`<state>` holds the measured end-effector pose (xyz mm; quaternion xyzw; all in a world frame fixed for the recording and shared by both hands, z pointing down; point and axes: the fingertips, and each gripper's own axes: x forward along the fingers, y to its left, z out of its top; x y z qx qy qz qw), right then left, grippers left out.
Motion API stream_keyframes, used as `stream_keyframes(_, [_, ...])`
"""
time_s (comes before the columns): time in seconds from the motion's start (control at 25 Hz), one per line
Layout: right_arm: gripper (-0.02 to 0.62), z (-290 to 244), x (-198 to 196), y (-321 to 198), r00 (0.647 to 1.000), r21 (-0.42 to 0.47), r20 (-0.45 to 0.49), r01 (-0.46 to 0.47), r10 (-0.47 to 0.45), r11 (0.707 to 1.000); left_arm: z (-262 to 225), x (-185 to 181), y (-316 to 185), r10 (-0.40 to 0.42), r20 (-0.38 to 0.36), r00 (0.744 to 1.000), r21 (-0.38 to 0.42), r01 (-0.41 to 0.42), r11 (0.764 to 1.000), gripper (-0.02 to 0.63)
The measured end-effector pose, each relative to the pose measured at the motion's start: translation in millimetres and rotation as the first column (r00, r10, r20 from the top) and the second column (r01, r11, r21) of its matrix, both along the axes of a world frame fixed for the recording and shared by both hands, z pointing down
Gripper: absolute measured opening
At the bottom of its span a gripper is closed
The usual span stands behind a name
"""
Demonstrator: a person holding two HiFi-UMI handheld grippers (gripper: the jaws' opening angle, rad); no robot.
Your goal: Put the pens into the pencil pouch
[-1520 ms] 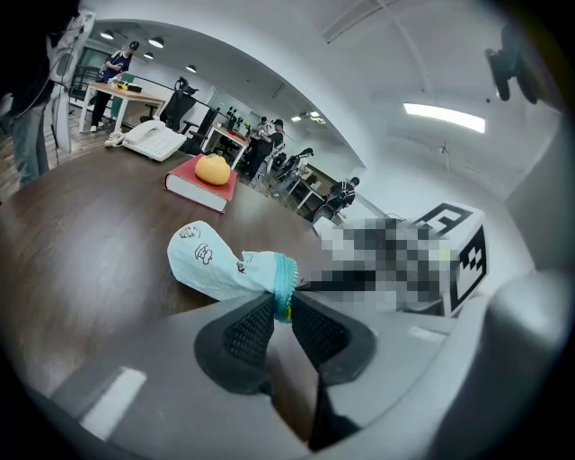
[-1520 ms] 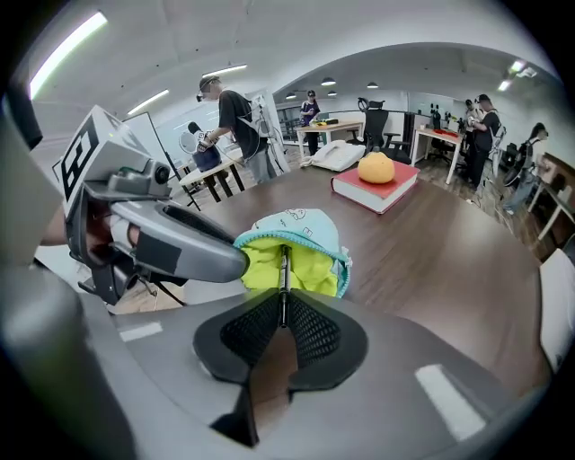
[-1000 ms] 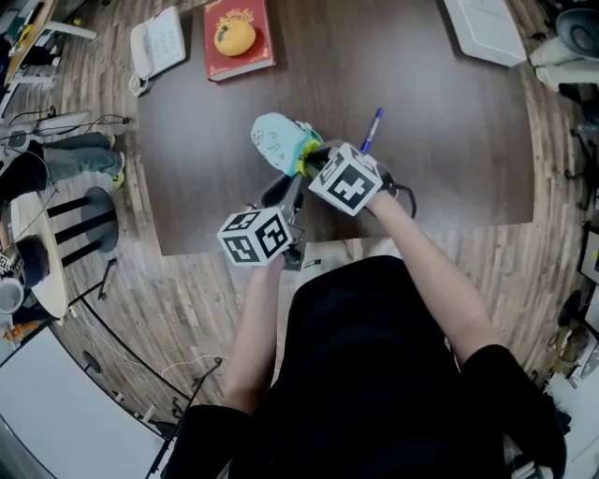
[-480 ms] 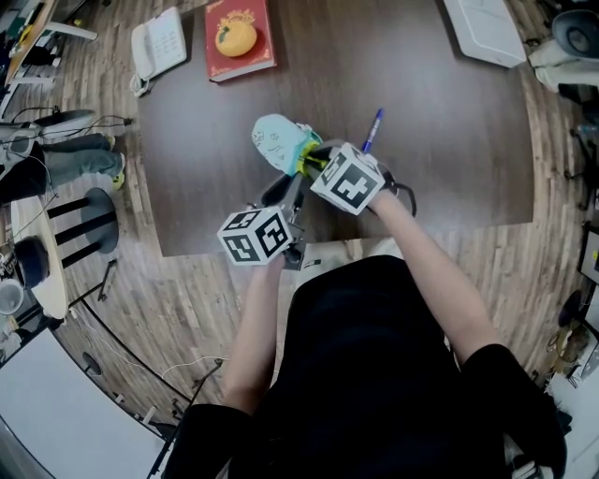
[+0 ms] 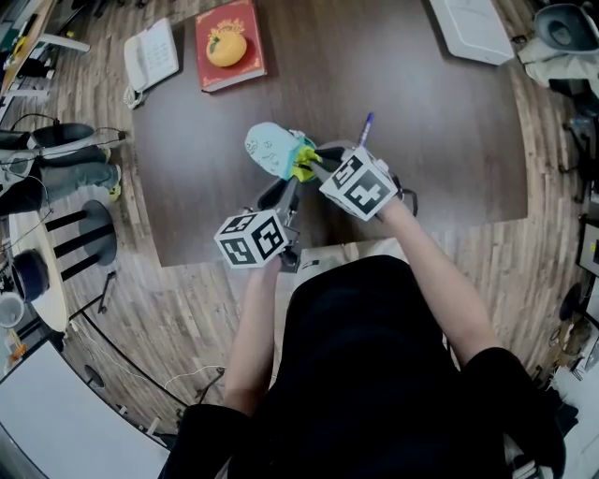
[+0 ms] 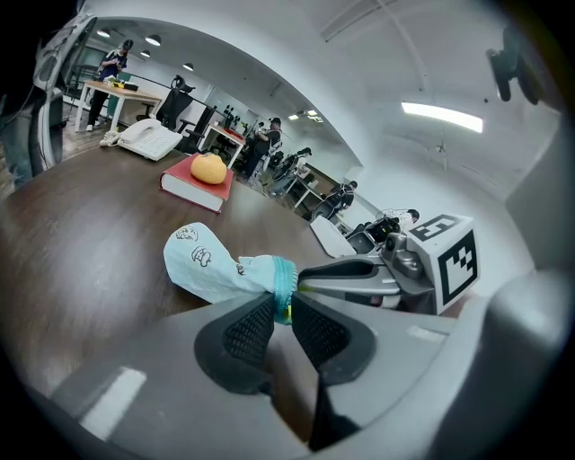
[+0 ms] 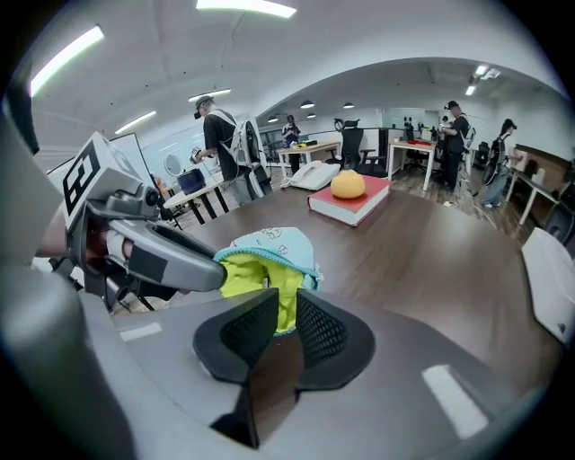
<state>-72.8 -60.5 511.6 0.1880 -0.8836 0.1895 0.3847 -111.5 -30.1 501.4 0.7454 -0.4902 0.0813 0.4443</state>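
A light blue pencil pouch (image 5: pixel 270 147) with a yellow-green lining lies on the dark table (image 5: pixel 440 140), its mouth toward me. My left gripper (image 5: pixel 286 183) is shut on the near-left edge of the mouth. My right gripper (image 5: pixel 313 162) is shut on the right edge, so the mouth is held spread between them. In the left gripper view the pouch (image 6: pixel 208 268) stretches away from the left gripper (image 6: pixel 280 310). In the right gripper view the lining of the pouch (image 7: pixel 262 269) gapes just above the right gripper (image 7: pixel 286 316). A blue pen (image 5: pixel 364 130) lies on the table behind my right hand.
A red book (image 5: pixel 245 58) with an orange round thing on it lies at the far left, beside a white telephone (image 5: pixel 152 54). A flat white object (image 5: pixel 473 28) sits at the far right corner. The table's near edge (image 5: pixel 225 254) runs just below the grippers.
My right gripper has shifted a little to the right and up with the pouch rim, pulling the mouth wider. The left gripper has stayed put.
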Motion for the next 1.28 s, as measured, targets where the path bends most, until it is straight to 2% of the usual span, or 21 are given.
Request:
stream_keyframes(0.2, [0.048, -8, 29, -17, 0.992, 0.028, 0.025, -0.121, 0.121, 0.992, -2, 2, -4, 0.006, -0.008, 1.000, 0.008, -0.006, 1.000, 0.057])
stream_keyframes(0.48, [0.048, 8, 69, -27, 0.972, 0.007, -0.005, -0.234, 0.234, 0.972, -1, 4, -8, 0.021, -0.012, 1.000, 0.010, -0.020, 1.000, 0.058])
stream_keyframes(0.76, [0.048, 33, 92, -26, 0.952, -0.007, -0.054, -0.301, 0.301, 0.953, 1, 6, -9, 0.032, -0.009, 0.999, 0.002, -0.032, 0.999, 0.058])
stream_keyframes(1.0, [0.048, 57, 99, -20, 0.940, -0.036, -0.087, -0.335, 0.331, 0.942, 5, 7, -9, 0.034, -0.010, 0.999, -0.008, -0.034, 0.999, 0.058])
stream_keyframes(1.28, [0.055, 83, 106, -19, 0.917, -0.025, -0.137, -0.382, 0.376, 0.924, 10, 4, -7, 0.033, -0.013, 0.999, -0.019, -0.034, 0.999, 0.057])
